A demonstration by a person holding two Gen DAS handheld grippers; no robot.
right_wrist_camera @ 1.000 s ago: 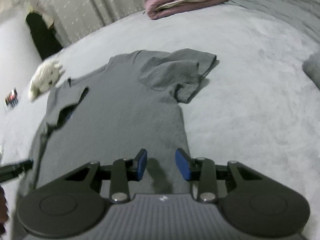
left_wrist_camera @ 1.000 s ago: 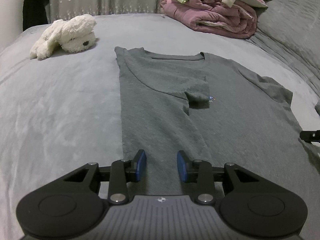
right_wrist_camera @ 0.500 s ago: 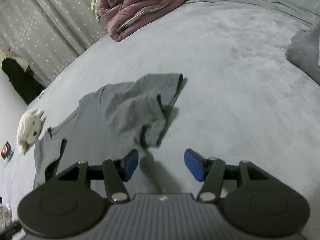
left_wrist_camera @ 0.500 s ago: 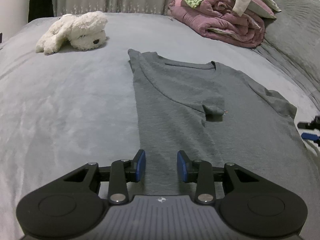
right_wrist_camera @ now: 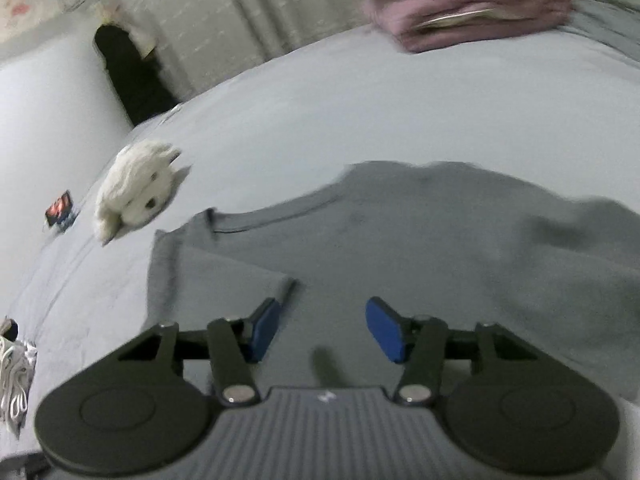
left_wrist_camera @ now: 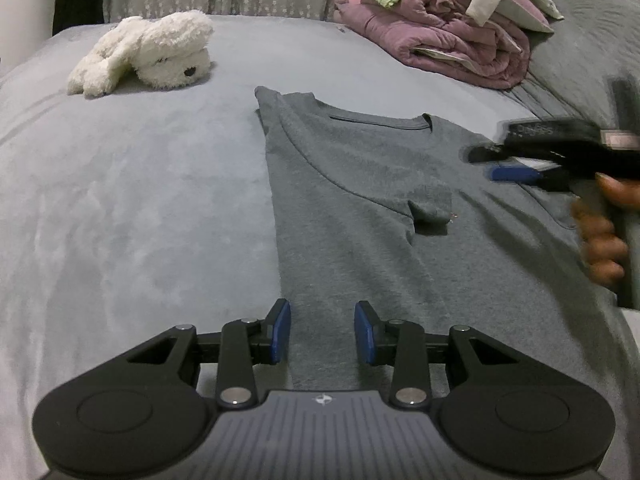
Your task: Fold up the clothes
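A grey t-shirt (left_wrist_camera: 360, 200) lies flat on the grey bed, neck away from me, its left sleeve (left_wrist_camera: 428, 208) folded in over the chest. My left gripper (left_wrist_camera: 322, 320) hovers over the shirt's lower left edge, its blue pads apart with nothing between them. My right gripper (left_wrist_camera: 486, 164), held by a hand (left_wrist_camera: 600, 240), comes in blurred from the right over the shirt's right shoulder. In the right wrist view the right gripper (right_wrist_camera: 324, 312) hangs above the t-shirt (right_wrist_camera: 400, 232) near the folded sleeve (right_wrist_camera: 216, 276). Its jaws are closing, with no cloth between them.
A white plush toy (left_wrist_camera: 148, 54) lies on the bed beyond the shirt's left shoulder. A rolled purple quilt (left_wrist_camera: 440, 48) with other bedding on top sits at the far right. A small box (right_wrist_camera: 60, 212) and white cords (right_wrist_camera: 12, 368) lie off the bed's left side.
The right gripper swept from the shirt's right sleeve in over the chest and now shows in the left wrist view. Its jaws widened, then narrowed a little. The left gripper stayed put.
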